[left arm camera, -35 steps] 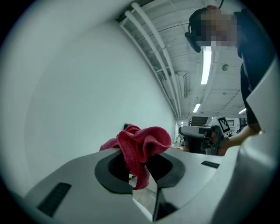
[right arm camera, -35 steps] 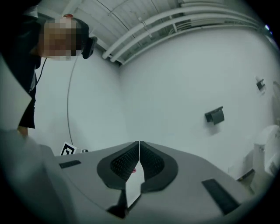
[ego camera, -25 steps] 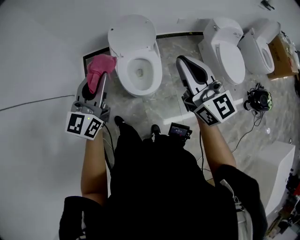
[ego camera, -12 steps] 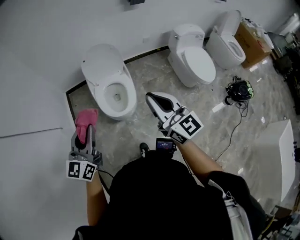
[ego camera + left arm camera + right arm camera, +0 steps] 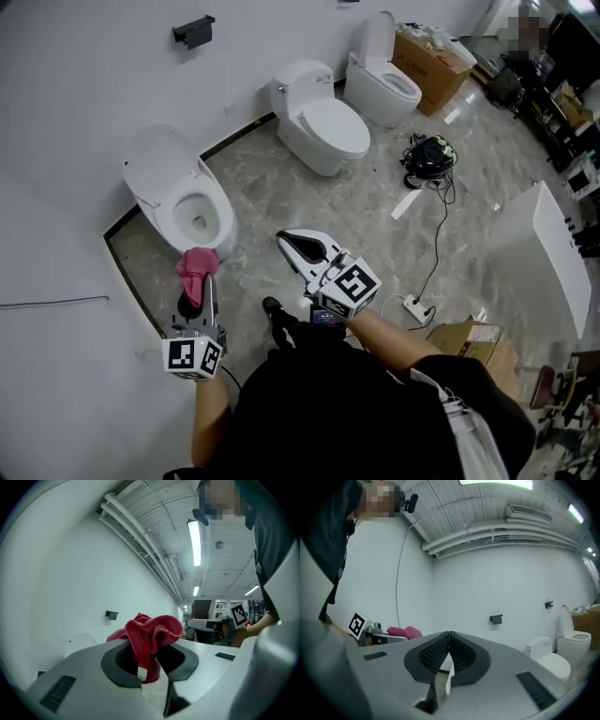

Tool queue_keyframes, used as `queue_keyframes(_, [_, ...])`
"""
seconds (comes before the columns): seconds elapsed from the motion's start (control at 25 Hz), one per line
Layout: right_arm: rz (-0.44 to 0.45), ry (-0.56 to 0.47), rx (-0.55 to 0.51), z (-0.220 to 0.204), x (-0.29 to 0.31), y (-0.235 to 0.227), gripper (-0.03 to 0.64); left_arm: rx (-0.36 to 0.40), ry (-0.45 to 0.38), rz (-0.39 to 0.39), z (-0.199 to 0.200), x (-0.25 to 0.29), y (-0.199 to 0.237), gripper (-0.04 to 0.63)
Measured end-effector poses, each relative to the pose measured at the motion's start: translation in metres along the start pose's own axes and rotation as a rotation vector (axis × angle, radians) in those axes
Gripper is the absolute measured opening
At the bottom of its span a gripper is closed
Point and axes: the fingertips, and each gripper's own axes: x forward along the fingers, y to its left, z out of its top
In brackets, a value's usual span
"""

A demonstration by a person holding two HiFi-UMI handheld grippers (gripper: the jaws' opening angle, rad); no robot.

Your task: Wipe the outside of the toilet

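A white toilet (image 5: pixel 178 202) with its lid raised stands against the wall at upper left in the head view. My left gripper (image 5: pixel 199 281) is held just in front of its bowl, shut on a pink-red cloth (image 5: pixel 195 269). The bunched cloth (image 5: pixel 150 637) sticks out from between the jaws in the left gripper view. My right gripper (image 5: pixel 292 246) hangs over the marble floor to the right of that toilet, shut with nothing in it; its pads (image 5: pixel 440 653) meet in the right gripper view.
Two more white toilets (image 5: pixel 319 117) (image 5: pixel 382 80) stand further along the wall, with a cardboard box (image 5: pixel 433 52) beyond. A black headset with a cable (image 5: pixel 429 155) lies on the floor. A white panel (image 5: pixel 548 244) stands at right. A black holder (image 5: pixel 192 31) hangs on the wall.
The head view has pulled back and turned right, so the toilets have slid left and further away. Both grippers have dropped lower in the picture; the left one still holds the cloth.
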Motion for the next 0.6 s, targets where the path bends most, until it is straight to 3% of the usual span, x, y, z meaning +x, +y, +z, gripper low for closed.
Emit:
queue_keyframes(0.16, [-0.035, 0.042, 0.021, -0.018, -0.045, 0.019, 0.034, 0.003, -0.010, -0.086, -0.006, -0.016, -0.044, 0.089])
queue_keyframes(0.32, [-0.057, 0.050, 0.073, -0.020, -0.075, 0.024, 0.032, -0.054, -0.022, -0.124, -0.017, -0.029, -0.068, 0.089])
queue_keyframes(0.44, [-0.092, 0.045, 0.119, -0.023, -0.096, 0.014, 0.034, -0.047, -0.025, -0.108, -0.021, -0.033, -0.083, 0.089])
queue_keyframes(0.6, [-0.092, 0.017, 0.103, -0.015, -0.110, -0.004, 0.033, -0.007, -0.042, -0.053, -0.011, -0.037, -0.098, 0.089])
